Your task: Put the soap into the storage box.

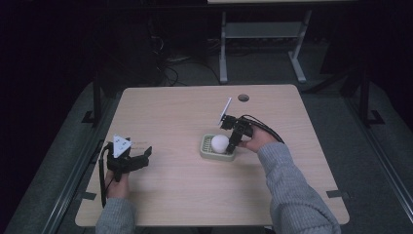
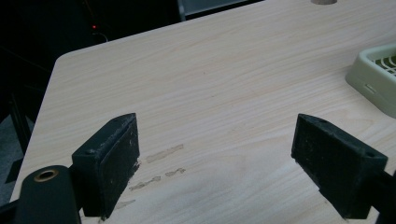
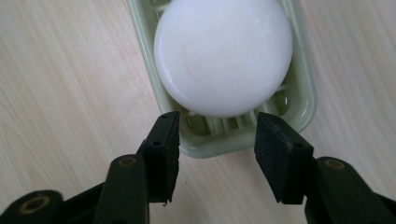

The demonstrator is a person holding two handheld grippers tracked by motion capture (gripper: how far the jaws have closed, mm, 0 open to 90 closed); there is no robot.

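We cannot make out the room beyond the pale wood-grain table (image 1: pixel 160 195): it is nearly black, and only the grey legs of a metal frame (image 1: pixel 223 53) and some cables on the floor come through. The person is cut off at the bottom edge of the high view, so we see just two grey sleeves and the hands.

In the right gripper view the round white bar of soap (image 3: pixel 223 55) sits in the pale green ribbed plastic soap dish (image 3: pixel 306 100); the dish's far end runs off the top of the picture, and the soap hides most of its ribs. The right gripper (image 3: pixel 215 128) has its jaws drawn in to a narrow gap around the near end of the dish, one black pad on each side of the rim's corner. We cannot tell whether the pads actually press on the dish or the soap. In the high view the dish (image 1: pixel 205 148) lies near the middle of the table, and the gripper (image 1: pixel 233 145) covers its right end.

The left gripper (image 2: pixel 215 158) has its jaws spread wide over bare wood with a few faint smudges between them, holding nothing. One corner of the dish (image 2: pixel 373 81) shows at the right edge of that view, well apart. From above, the gripper (image 1: pixel 146 157) rests near the table's left edge.
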